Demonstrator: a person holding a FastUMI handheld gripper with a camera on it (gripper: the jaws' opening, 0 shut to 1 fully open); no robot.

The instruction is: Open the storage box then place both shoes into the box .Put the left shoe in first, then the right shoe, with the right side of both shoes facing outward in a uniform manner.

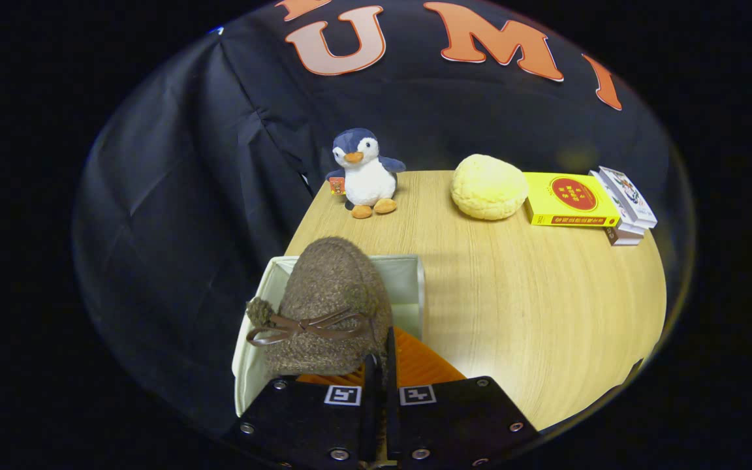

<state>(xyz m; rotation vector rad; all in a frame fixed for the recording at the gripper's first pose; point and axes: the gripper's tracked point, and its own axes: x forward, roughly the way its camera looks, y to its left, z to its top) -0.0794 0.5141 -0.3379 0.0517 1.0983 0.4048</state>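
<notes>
- Your bench [513,307] carries everything here.
- The white storage box [408,277] stands open at its near left corner, just ahead of your tongs.
- Your tongs [379,365] are nearly closed, pinching the rear edge of the brown knitted shoe [330,294], which hangs above the box, toe pointing away.
- Far side: yellow bun-shaped cushion [487,186], yellow book [568,199], plush penguin [363,171], stacked card packs [625,205].

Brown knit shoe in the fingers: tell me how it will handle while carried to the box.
The brown knit shoe looks soft, so it probably sags or twists where the gripper pinches its edge. Fuzzy knit likely grips well and resists slipping. Its bow and pompom could snag on the white box wall.
</notes>
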